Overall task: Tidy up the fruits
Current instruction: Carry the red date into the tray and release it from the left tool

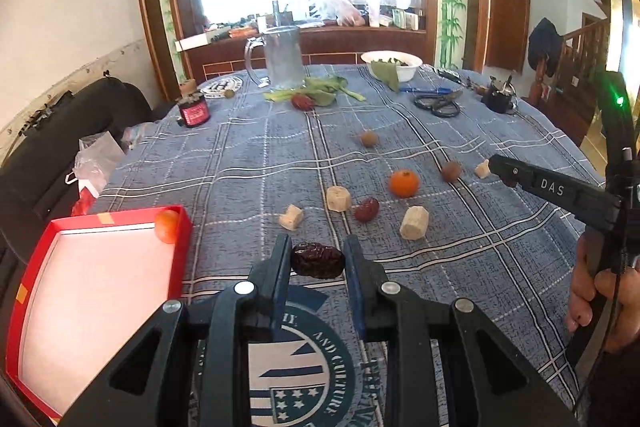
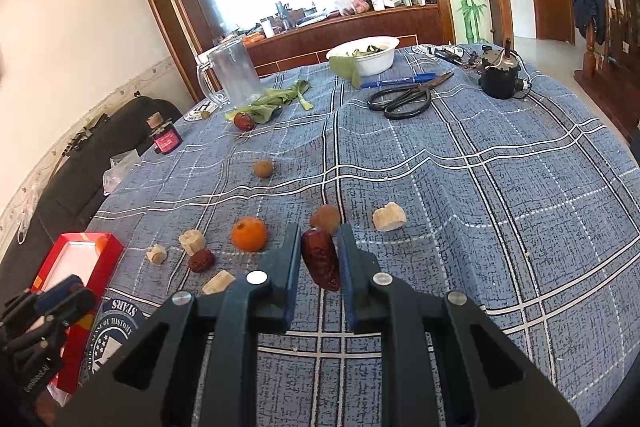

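My left gripper point(image 1: 318, 247) is shut on a dark wrinkled date point(image 1: 318, 261), held above the blue checked tablecloth point(image 1: 248, 155). To its left lies a red box point(image 1: 36, 259) with one tangerine point(image 1: 167, 225) in its far corner. My right gripper point(image 2: 320, 231) is shut on a red date point(image 2: 320, 259); in the left wrist view it reaches in from the right point(image 1: 502, 169). Loose on the cloth are a tangerine point(image 1: 404, 183), a red date point(image 1: 366, 209), two brown longans point(image 1: 369, 139) point(image 1: 451, 171) and several pale chunks point(image 1: 339, 199).
At the far side stand a glass mug point(image 1: 282, 53), a white bowl of greens point(image 1: 394, 65), loose leaves with another date point(image 1: 302, 101), scissors point(image 1: 438, 105), a blue pen point(image 2: 396, 81), a small red bottle point(image 1: 194, 111) and a black device point(image 1: 498, 97). A person's hand point(image 1: 588, 291) holds the right gripper.
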Motion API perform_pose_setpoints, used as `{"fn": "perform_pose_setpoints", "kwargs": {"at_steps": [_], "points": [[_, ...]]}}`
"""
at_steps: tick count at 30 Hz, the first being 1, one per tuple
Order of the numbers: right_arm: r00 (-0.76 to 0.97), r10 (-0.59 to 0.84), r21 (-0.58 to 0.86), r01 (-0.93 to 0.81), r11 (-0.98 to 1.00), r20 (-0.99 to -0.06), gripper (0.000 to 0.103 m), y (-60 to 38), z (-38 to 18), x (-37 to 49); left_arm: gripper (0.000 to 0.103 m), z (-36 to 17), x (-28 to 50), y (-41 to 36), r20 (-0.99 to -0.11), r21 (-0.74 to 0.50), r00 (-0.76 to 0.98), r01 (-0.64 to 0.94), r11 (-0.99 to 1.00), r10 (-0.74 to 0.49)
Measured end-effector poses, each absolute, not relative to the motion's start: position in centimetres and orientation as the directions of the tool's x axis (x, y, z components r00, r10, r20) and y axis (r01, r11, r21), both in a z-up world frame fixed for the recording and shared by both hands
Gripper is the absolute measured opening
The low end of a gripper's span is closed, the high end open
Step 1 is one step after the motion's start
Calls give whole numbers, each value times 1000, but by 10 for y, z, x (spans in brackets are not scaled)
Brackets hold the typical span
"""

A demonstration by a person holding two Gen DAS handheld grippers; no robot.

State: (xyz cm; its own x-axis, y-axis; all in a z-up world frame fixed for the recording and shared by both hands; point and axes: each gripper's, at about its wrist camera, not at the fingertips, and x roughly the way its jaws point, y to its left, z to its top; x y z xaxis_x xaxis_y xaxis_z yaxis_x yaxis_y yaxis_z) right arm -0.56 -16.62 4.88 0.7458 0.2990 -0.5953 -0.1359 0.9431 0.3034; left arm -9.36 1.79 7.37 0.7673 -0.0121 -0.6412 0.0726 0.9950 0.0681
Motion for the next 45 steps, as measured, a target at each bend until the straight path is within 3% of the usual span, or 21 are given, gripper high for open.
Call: {"fn": "perform_pose_setpoints", "kwargs": {"at_steps": [18,33,40,45], "points": [[757,226,222,-109,969,-614,20,-161,41,-6,25,79,-115,65,-616,33,787,-16,999,33],[754,216,196,-117,974,-620,20,-151,40,-5,25,100,-142,126,-531,59,829,-171,984,175],[741,289,207,-204,957,-606,20,-109,53,-18,25,114,-161,167,-453,88,840,-291,953,299],[690,427,241,-356,903,-585,20,-43,69,-33,25,123,-177,192,-397,108,834,-372,922,383]]}}
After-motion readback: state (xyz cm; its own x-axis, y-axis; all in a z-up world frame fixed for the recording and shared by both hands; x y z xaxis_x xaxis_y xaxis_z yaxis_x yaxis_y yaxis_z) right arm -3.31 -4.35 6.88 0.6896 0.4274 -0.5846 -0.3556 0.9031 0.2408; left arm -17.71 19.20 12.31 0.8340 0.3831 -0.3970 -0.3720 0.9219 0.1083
